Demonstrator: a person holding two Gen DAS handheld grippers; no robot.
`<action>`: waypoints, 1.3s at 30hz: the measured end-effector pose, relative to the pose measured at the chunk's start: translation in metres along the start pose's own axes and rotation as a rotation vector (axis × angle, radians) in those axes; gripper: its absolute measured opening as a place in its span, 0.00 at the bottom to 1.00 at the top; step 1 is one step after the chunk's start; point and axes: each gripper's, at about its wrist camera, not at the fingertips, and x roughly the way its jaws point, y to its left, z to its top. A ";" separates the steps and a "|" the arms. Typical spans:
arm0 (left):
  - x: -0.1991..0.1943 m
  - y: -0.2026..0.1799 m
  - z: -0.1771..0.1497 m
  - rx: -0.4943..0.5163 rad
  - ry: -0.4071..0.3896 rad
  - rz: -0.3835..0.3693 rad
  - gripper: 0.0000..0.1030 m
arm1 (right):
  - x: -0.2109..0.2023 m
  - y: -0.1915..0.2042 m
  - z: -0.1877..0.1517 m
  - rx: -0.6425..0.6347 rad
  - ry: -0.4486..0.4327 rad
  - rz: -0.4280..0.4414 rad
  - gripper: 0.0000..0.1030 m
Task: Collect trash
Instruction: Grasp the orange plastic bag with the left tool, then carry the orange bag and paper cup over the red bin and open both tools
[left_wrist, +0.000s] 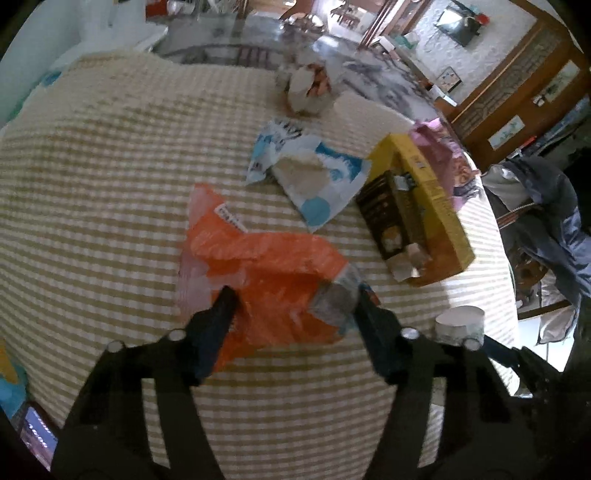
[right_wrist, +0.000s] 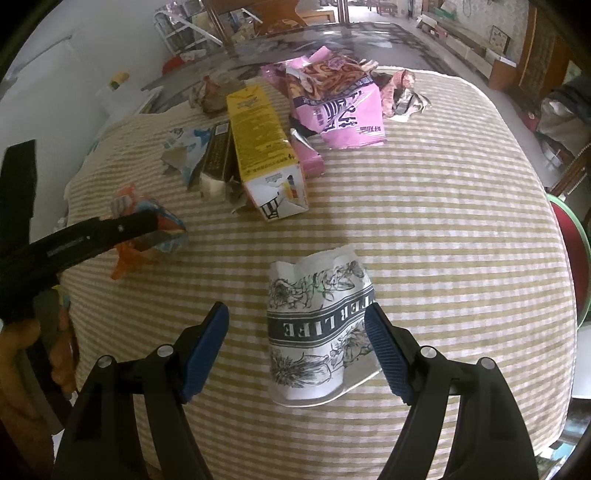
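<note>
A crumpled orange wrapper (left_wrist: 266, 266) with a silver end lies on the striped cloth (left_wrist: 110, 184). My left gripper (left_wrist: 294, 295) points down onto it, one finger pressed into the orange film and the other against the silver end, so it is shut on the wrapper. The right wrist view shows that wrapper (right_wrist: 147, 236) bunched under a left gripper finger (right_wrist: 110, 229). A crushed white paper cup (right_wrist: 317, 325) printed with flowers lies on its side between the fingers of my right gripper (right_wrist: 295, 308), which is open. Its left pad stands clear of the cup.
A yellow carton (right_wrist: 258, 136) lies beside a dark box (right_wrist: 218, 155) and a blue-white wrapper (left_wrist: 317, 177). A pink snack bag (right_wrist: 343, 107) and crumpled wrappers (right_wrist: 402, 92) sit farther back. Past the cloth's right edge (right_wrist: 546, 221) stands a red stool (right_wrist: 569, 251).
</note>
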 end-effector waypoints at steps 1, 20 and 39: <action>-0.005 0.000 0.000 -0.006 -0.006 -0.011 0.55 | 0.000 0.000 -0.001 -0.006 0.003 0.000 0.71; -0.065 -0.035 0.005 0.016 -0.135 -0.108 0.54 | -0.010 -0.007 0.001 -0.036 -0.024 -0.028 0.43; -0.060 -0.092 0.010 0.108 -0.129 -0.156 0.54 | -0.054 -0.057 0.009 0.113 -0.157 -0.047 0.43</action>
